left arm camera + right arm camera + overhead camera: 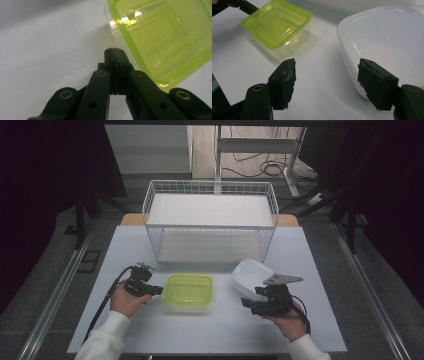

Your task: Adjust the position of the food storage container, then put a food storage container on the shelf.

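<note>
A clear container with a lime-green lid [188, 292] [160, 37] [277, 23] sits on the pale table, near the middle. My left gripper [158, 290] [115, 53] is shut with nothing between its jaws. Its tip lies right at the lid's left edge; contact cannot be told. A white plastic container [252, 276] [387, 37] stands to the right of the green one. My right gripper [252, 296] [328, 72] is open just in front of it. One of its jaws is close to the container's near wall, the other over bare table. The left gripper [237, 3] also shows far off in the right gripper view.
A white wire basket [210, 220] with an upper shelf stands at the back of the table [210, 335], behind both containers. Metal rails run along the floor on either side. A desk frame and cables lie beyond the table.
</note>
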`<state>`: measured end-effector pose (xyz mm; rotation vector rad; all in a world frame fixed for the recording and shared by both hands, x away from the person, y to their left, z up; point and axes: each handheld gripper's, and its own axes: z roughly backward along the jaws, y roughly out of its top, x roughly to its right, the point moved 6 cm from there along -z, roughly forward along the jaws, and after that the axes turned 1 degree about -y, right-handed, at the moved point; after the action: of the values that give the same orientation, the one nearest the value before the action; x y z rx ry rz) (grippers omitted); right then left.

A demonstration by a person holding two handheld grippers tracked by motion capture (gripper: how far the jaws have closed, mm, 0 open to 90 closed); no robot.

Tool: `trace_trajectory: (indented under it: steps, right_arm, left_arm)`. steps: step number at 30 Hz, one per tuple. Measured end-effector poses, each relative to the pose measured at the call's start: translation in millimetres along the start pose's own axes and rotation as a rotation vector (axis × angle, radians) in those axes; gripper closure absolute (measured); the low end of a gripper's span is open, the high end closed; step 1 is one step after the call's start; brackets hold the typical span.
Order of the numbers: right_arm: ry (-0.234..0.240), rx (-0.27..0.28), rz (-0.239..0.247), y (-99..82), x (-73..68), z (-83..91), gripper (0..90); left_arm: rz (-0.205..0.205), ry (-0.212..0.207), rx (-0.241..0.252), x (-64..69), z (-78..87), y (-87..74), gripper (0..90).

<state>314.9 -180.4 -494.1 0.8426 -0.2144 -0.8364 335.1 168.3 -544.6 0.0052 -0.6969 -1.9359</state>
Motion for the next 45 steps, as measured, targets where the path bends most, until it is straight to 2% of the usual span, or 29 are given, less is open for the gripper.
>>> trace_trajectory:
  steps: [5, 7, 9, 10, 13, 16, 20, 26, 34, 40, 45]
  right_arm:
    - [-0.001, 0.0, 0.001, 0.1, 0.1, 0.1, 30.8]
    - [-0.001, 0.007, -0.003, 1.6, -0.8, 1.2, 30.7]
    - [0.003, 0.015, -0.003, 3.5, -1.6, 2.0, 30.1]
    - [0.008, 0.019, -0.003, 5.0, -2.8, 2.8, 29.5]
    - [0.012, 0.026, 0.007, 7.6, -4.8, 3.4, 27.5]
    - [0.019, 0.026, 0.001, 8.4, -5.4, 3.4, 25.0]
    - [0.02, 0.02, -0.019, 9.3, -4.6, 2.7, 22.4]
    - [0.026, 0.023, -0.042, 10.7, -3.3, 1.1, 20.6]
    - [0.037, 0.019, -0.062, 16.8, -6.8, -0.2, 21.9]
    - [0.049, -0.011, -0.103, 24.9, -14.7, -9.8, 24.2]
    - [0.06, -0.03, -0.122, 28.6, -21.6, -18.1, 25.4]
  left_arm:
    - [0.003, -0.001, 0.002, 1.7, -0.3, -0.1, 90.0]
    - [0.014, 0.027, 0.023, -2.2, 5.2, 0.1, 90.0]
    - [0.019, 0.033, 0.037, -3.8, 9.3, 0.3, 87.6]
    - [0.036, 0.048, 0.083, -6.3, 18.6, 1.3, 84.3]
    - [0.057, 0.05, 0.143, -5.7, 32.7, 1.8, 68.7]
    - [0.052, 0.006, 0.151, 0.0, 42.8, 0.1, 48.3]
    - [0.026, -0.007, 0.164, 8.4, 49.9, 0.9, 35.5]
    - [0.009, -0.024, 0.166, 17.8, 52.1, 2.4, 30.9]
    - [0.039, -0.029, 0.171, 17.8, 54.2, 3.8, 27.2]
    - [0.08, -0.055, 0.154, 17.1, 49.9, 4.1, 26.7]
    - [0.081, -0.059, 0.137, 17.1, 47.1, 4.4, 26.8]
